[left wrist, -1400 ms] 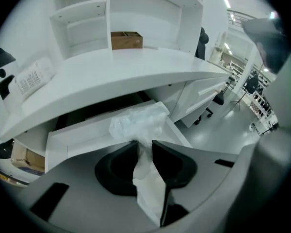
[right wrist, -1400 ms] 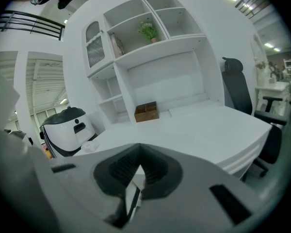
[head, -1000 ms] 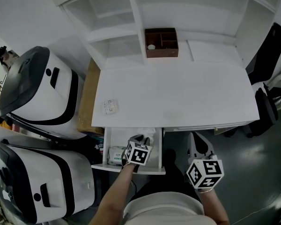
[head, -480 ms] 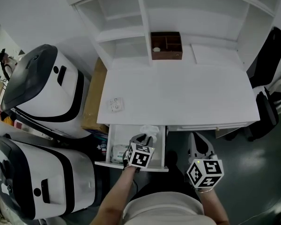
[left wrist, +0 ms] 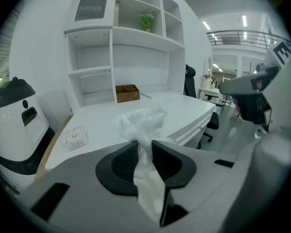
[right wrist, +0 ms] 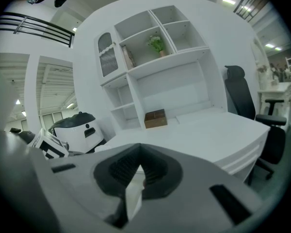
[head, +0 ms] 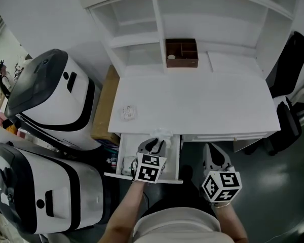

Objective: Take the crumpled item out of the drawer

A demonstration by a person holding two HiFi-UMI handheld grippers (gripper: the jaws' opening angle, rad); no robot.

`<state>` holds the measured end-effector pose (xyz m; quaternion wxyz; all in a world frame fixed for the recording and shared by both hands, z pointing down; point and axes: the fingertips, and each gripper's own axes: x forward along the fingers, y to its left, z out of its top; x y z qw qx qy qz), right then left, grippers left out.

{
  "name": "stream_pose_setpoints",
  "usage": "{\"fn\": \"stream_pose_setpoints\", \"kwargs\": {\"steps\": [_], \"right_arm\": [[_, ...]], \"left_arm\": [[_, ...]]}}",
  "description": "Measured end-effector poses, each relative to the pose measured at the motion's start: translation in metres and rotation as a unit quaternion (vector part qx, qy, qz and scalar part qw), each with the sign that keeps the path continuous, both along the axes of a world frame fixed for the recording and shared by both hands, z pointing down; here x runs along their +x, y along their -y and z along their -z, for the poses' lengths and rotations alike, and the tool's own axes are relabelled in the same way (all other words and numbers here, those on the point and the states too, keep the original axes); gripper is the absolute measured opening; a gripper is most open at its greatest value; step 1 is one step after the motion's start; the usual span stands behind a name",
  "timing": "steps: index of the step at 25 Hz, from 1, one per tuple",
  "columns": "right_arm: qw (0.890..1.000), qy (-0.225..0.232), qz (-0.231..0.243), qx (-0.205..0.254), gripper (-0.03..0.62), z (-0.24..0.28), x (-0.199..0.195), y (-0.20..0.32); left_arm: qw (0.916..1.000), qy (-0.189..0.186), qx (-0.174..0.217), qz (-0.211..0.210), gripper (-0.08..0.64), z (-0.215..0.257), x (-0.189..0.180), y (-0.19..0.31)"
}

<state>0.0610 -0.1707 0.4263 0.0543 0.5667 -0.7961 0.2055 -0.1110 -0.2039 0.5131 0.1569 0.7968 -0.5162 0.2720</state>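
The crumpled item [head: 161, 133] is a wad of thin clear plastic. My left gripper [head: 157, 142] is shut on its lower end and holds it above the open drawer [head: 119, 156], level with the desk's front edge. In the left gripper view the wad [left wrist: 138, 123] bulges out above the pads, and a strip of it hangs down between them at my left gripper [left wrist: 144, 142]. My right gripper [head: 216, 154] hovers in front of the desk, right of the drawer. Its pads meet with nothing between them in the right gripper view [right wrist: 138, 165].
A white packet [head: 127, 162] lies in the drawer's left part. On the white desk [head: 202, 105] are a small flat packet [head: 128, 112] and a brown compartment box [head: 182, 52] at the back. Two large white-and-black machines [head: 45, 100] stand left; a black chair [head: 290, 59] stands right.
My left gripper has risen out of the drawer with the crumpled item, up to the desk's edge. The right gripper has hardly moved.
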Motion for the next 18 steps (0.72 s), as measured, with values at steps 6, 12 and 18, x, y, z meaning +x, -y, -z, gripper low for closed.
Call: {"fn": "stream_pose_setpoints", "kwargs": {"steps": [6,12,18], "right_arm": [[1.0,0.002,0.004,0.006,0.002,0.006,-0.003,-0.009],[1.0,0.002,0.005,0.011,0.002,0.009,-0.003,-0.02],[1.0,0.001,0.01,0.021,0.002,0.014,-0.006,-0.031]], "left_arm": [[0.9989,-0.014,0.045,0.004,0.081,0.043,-0.001,-0.005],[0.9956,-0.042,0.083,0.01,0.081,0.075,0.0,-0.015],[0.9907,-0.067,0.116,0.022,0.08,0.106,-0.008,-0.026]]}}
